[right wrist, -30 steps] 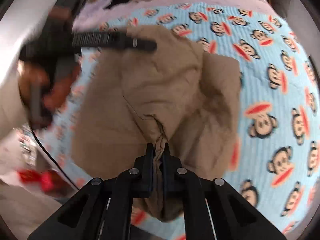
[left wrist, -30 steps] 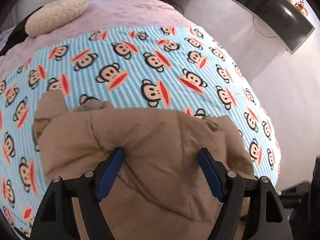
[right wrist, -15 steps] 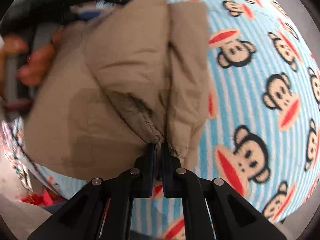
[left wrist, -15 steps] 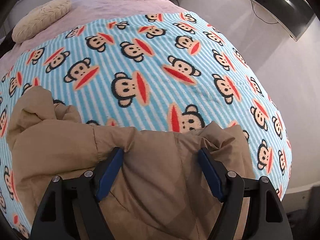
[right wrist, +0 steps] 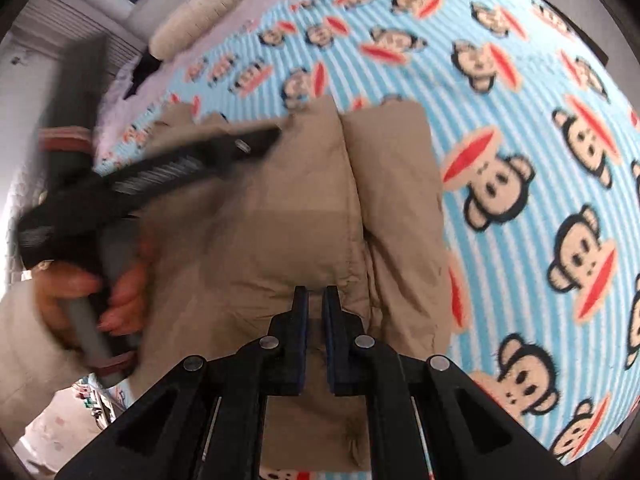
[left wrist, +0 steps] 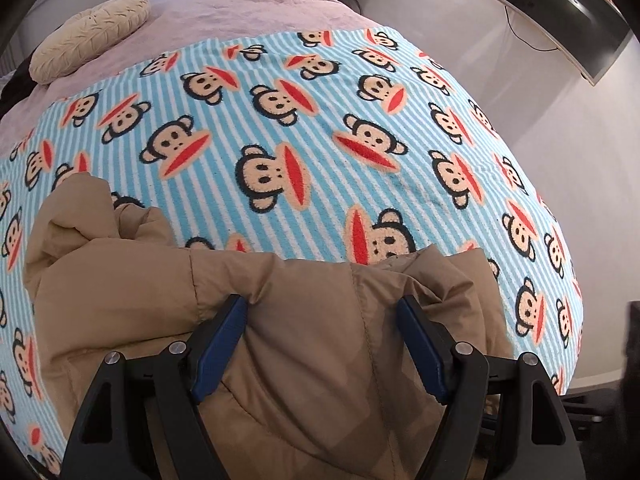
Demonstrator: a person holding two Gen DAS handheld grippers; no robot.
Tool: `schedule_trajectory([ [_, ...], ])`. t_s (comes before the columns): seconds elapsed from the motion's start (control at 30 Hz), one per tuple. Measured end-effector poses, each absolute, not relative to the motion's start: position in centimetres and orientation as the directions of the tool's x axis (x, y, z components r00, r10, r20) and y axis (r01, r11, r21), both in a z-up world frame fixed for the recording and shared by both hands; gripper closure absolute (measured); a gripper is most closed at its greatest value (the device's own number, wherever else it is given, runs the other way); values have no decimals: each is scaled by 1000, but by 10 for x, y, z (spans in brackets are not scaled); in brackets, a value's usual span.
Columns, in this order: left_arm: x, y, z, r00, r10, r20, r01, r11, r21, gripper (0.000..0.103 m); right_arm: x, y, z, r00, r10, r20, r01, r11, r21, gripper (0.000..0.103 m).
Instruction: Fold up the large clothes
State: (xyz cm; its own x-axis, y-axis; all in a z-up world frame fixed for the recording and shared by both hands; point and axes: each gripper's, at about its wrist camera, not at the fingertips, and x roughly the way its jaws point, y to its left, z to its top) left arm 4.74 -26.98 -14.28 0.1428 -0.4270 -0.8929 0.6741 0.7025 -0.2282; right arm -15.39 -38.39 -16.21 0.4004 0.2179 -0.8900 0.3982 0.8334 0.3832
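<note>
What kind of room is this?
Most likely a bedroom: a bed with a monkey-print blanket and a cushion, plus a screen on the wall.

No readable text, label, brand or number appears anywhere on either view of the bed.
</note>
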Motion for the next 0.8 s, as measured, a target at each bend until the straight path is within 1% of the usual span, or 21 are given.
schedule_trajectory([
  [0.07, 46, -265, -134, 154, -420, -894, 665, 714, -220, 25, -151, -385, -174, 396, 229, -889, 413, 821, 395, 95],
  [0.13, 45, -253, -119, 165, -441, -882, 655, 718, -237, 26, -148, -384, -177, 390, 224, -893, 409, 826, 387, 95],
  [0.3, 35, -201, -84, 245, -414, -877, 641, 747, -174, 26, -135, -381, -184, 379, 225, -898, 398, 836, 378, 95],
  [0.43, 28, -158, -81, 219, -401, -889, 604, 772, -200, 26, -135, -382, -182, 380, 237, -894, 406, 826, 392, 93],
  [0.5, 23, -138, -88, 201, -366, -909, 574, 796, -194, 26, -146, -383, -174, 391, 243, -888, 407, 819, 404, 90],
  [0.53, 21, -129, -93, 192, -344, -919, 552, 812, -189, 26, -146, -384, -171, 394, 239, -888, 411, 818, 402, 80],
  [0.57, 19, -121, -98, 174, -328, -929, 528, 827, -193, 26, -147, -385, -169, 395, 236, -888, 416, 816, 401, 60],
  [0.6, 17, -116, -102, 159, -320, -934, 507, 838, -201, 26, -148, -385, -166, 399, 236, -886, 421, 811, 406, 49],
  [0.63, 14, -111, -106, 151, -313, -938, 485, 850, -206, 26, -148, -386, -164, 406, 241, -882, 421, 807, 414, 42],
  [0.67, 11, -108, -108, 152, -305, -940, 469, 860, -203, 24, -149, -386, -161, 409, 247, -878, 418, 805, 421, 42],
  [0.7, 7, -105, -110, 154, -297, -942, 462, 865, -197, 12, -149, -385, -158, 407, 249, -879, 413, 808, 421, 42],
  [0.73, 3, -103, -111, 159, -290, -944, 455, 870, -191, 3, -149, -384, -155, 407, 251, -878, 405, 812, 420, 42],
  [0.8, -4, -101, -111, 174, -285, -943, 443, 878, -183, 3, -148, -381, -153, 402, 261, -878, 396, 815, 423, 42],
])
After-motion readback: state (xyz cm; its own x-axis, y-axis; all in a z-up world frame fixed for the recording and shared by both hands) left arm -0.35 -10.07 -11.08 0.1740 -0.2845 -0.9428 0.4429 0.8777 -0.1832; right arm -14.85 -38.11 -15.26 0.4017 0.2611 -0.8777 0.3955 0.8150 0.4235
